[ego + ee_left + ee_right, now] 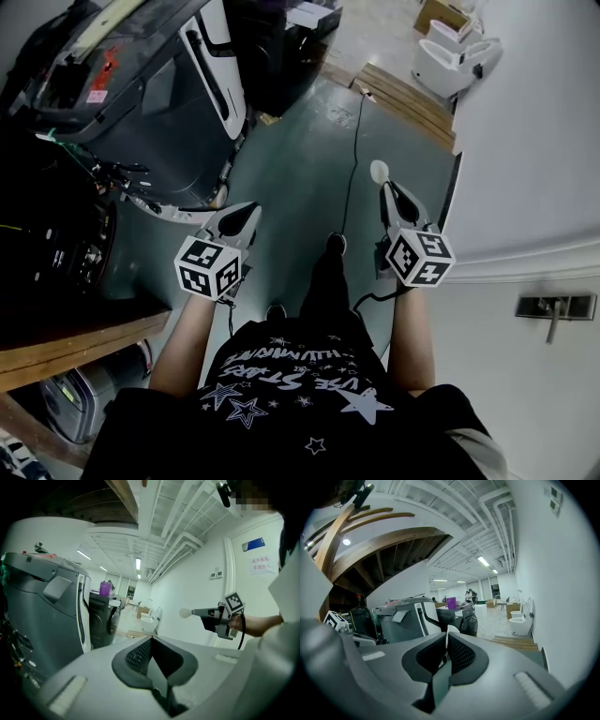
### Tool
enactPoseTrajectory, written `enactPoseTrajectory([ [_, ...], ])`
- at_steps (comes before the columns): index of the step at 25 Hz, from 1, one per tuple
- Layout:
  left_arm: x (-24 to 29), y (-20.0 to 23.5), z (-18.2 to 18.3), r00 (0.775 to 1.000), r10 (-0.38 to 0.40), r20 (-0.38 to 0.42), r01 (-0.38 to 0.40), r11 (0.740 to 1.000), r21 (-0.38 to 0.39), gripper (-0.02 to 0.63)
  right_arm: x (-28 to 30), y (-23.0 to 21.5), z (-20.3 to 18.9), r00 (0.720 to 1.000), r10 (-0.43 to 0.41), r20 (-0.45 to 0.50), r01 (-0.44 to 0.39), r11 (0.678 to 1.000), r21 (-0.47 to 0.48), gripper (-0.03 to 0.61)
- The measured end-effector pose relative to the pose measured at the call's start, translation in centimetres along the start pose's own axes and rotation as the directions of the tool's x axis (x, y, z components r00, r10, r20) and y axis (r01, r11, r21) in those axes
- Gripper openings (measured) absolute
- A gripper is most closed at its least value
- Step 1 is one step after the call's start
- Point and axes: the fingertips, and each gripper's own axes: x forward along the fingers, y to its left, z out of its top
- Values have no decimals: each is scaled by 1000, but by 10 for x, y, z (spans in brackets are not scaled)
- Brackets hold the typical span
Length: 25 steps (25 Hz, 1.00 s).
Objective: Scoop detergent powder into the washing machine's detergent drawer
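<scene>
The right gripper (386,190) is pinching the white scoop (379,171) in mid-air, the left gripper (244,216) is sitting shut and empty, and the washing machine (101,620) is standing well away, so any tilt is risking spilled powder.

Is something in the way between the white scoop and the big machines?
Nothing visible. The right gripper holds the scoop in open air, and only bare floor lies between it and the machines to its left. The detergent drawer is not visible.
</scene>
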Motion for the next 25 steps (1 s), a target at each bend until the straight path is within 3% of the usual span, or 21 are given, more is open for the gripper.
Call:
enactPoseTrajectory([
  [5, 60, 5, 22, 1000, 1, -12, -1, 1000, 4, 0, 31, -47, 14, 1000, -2, 0, 2, 1000, 21, 37],
  [12, 187, 18, 48, 995, 1, -98, -1, 1000, 5, 0, 113, -136, 31, 999, 27, -42, -25, 998, 56, 37],
  [18, 289, 23, 109, 997, 23, -71, -23, 1000, 14, 0, 193, -209, 86, 996, 80, -31, -78, 995, 59, 37],
  [25, 365, 48, 147, 994, 98, -50, -98, 995, 3, 0, 272, -260, 124, 986, 167, -28, -165, 985, 56, 37],
])
